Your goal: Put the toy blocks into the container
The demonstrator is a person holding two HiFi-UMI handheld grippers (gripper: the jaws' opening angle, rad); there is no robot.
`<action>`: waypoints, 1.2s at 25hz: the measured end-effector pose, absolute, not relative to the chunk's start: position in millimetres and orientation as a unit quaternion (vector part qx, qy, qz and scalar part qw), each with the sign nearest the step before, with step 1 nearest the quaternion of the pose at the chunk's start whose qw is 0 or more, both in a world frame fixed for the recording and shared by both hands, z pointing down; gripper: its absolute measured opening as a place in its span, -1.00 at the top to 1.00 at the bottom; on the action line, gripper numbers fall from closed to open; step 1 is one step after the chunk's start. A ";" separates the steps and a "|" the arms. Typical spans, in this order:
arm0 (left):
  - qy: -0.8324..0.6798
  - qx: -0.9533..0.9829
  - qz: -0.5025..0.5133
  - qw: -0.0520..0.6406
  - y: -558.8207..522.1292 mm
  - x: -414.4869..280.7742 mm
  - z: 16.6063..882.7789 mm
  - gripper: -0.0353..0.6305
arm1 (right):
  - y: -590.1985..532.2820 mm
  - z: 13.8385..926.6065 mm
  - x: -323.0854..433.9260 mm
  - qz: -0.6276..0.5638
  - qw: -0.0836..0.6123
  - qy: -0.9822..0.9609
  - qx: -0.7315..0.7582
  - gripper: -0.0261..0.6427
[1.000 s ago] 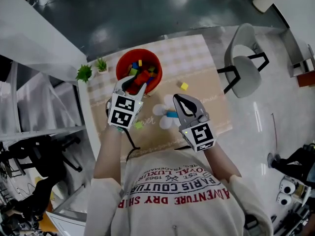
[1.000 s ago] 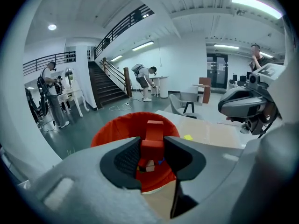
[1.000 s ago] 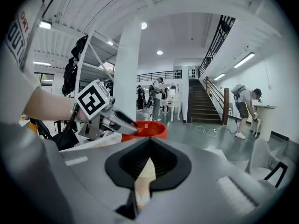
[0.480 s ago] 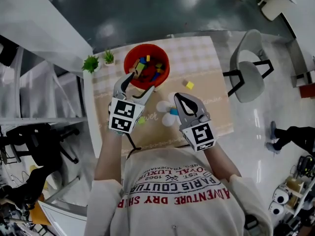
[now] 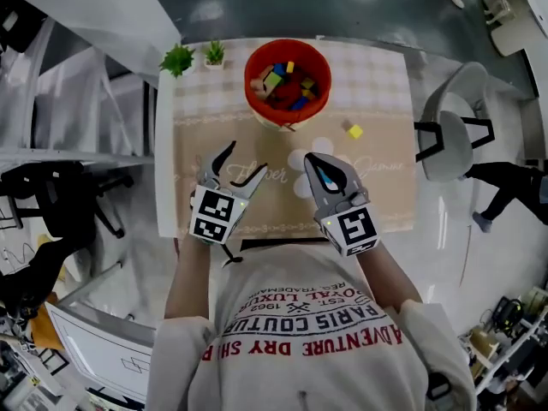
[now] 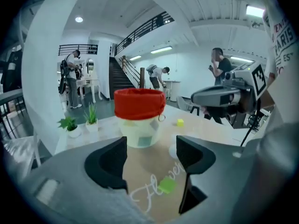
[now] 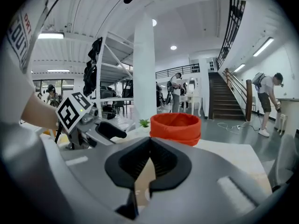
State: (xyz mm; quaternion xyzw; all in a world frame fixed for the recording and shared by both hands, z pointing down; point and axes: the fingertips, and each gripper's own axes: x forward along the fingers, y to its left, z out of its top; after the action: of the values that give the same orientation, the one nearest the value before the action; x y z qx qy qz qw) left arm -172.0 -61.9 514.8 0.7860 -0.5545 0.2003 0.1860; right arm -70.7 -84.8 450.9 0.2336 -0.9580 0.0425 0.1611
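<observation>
A green block (image 6: pixel 167 185) lies on the tabletop (image 5: pixel 381 191), framed between the jaws of the left tool (image 6: pixel 150 155). These have just been opening and stand wide, untouching, likely lined up for a pick. The right tool (image 5: pixel 315 161) is closed beside it. A yellow block (image 5: pixel 354 131) sits loose. The red container (image 5: pixel 323 62) stands near the far edge, with open mat before it.
</observation>
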 end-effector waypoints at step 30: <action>-0.480 0.793 0.288 0.241 -20.4 -139.9 618.2 0.32 | -79.0 496.3 -64.3 0.066 0.211 -0.950 0.221 0.92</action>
State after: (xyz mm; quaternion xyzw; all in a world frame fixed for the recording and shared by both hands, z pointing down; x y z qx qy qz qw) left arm -139.9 -20.4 618.2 0.7929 -0.4799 0.2876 0.2413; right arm -64.3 -79.0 496.3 0.2213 -0.9499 0.0659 0.2107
